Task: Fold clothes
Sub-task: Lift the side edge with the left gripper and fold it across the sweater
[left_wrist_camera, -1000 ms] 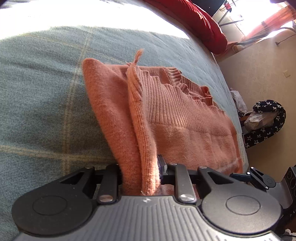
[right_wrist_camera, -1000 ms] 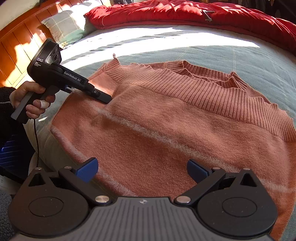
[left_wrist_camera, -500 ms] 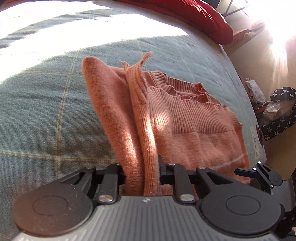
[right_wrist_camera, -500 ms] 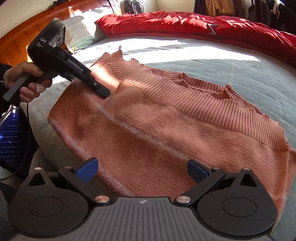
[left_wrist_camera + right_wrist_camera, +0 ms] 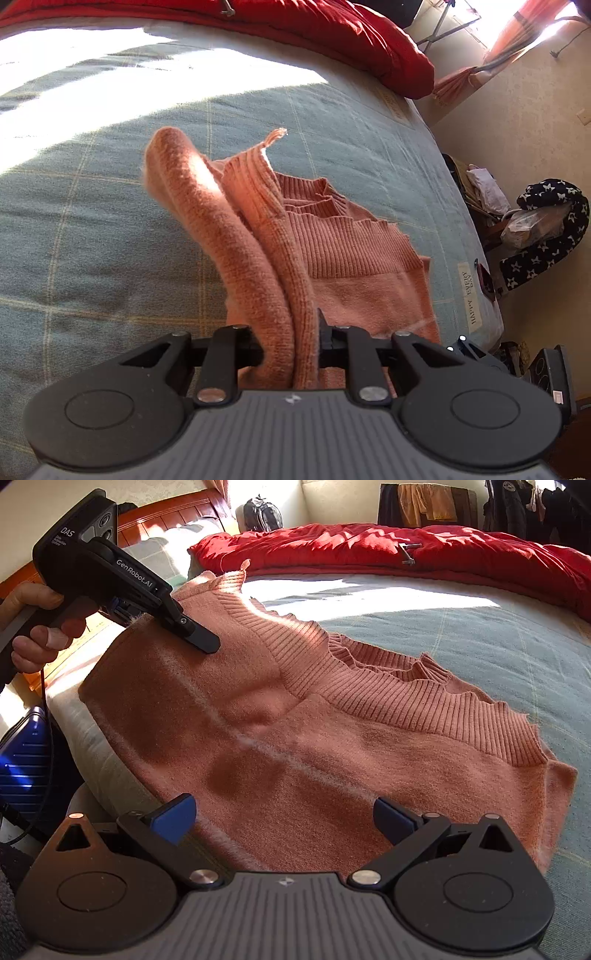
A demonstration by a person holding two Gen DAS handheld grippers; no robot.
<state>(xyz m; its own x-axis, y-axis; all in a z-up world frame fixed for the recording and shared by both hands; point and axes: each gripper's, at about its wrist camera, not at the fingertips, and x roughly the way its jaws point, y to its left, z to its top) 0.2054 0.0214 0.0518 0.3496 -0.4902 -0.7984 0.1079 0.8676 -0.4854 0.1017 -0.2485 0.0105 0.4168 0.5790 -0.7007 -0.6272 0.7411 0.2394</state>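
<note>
A salmon-pink knitted sweater (image 5: pixel 332 746) is spread on the grey-blue checked bedspread (image 5: pixel 498 646) of a bed, close to the bedspread's near edge. One end of the sweater is lifted clear of the bedspread; the rest lies flat on it, with the ribbed band (image 5: pixel 406 701) on the side away from the near edge.

The raised end is pinched between the jaws of the left gripper (image 5: pixel 290 343), which are closed on a bunched double layer of the knit. In the left wrist view the gathered fabric is seen rising from between the jaws, with a ribbed corner (image 5: pixel 273 138) sticking up above the bedspread. In the right wrist view the same gripper is seen from the side, held by a hand (image 5: pixel 40 627) past the sweater's raised end, one black finger (image 5: pixel 199 638) lying against the outer face of the fabric.

The right gripper (image 5: pixel 284 816) is held over the flat part of the sweater near the bedspread's edge. Its jaws are spread wide, and nothing is caught between the blue pads (image 5: pixel 173 814); whether the pads touch the knit cannot be told.

A red quilt (image 5: pixel 406 554) is piled along the far side of the bedspread, and a checked pillow (image 5: pixel 159 557) lies by the wooden headboard (image 5: pixel 155 520).
</note>
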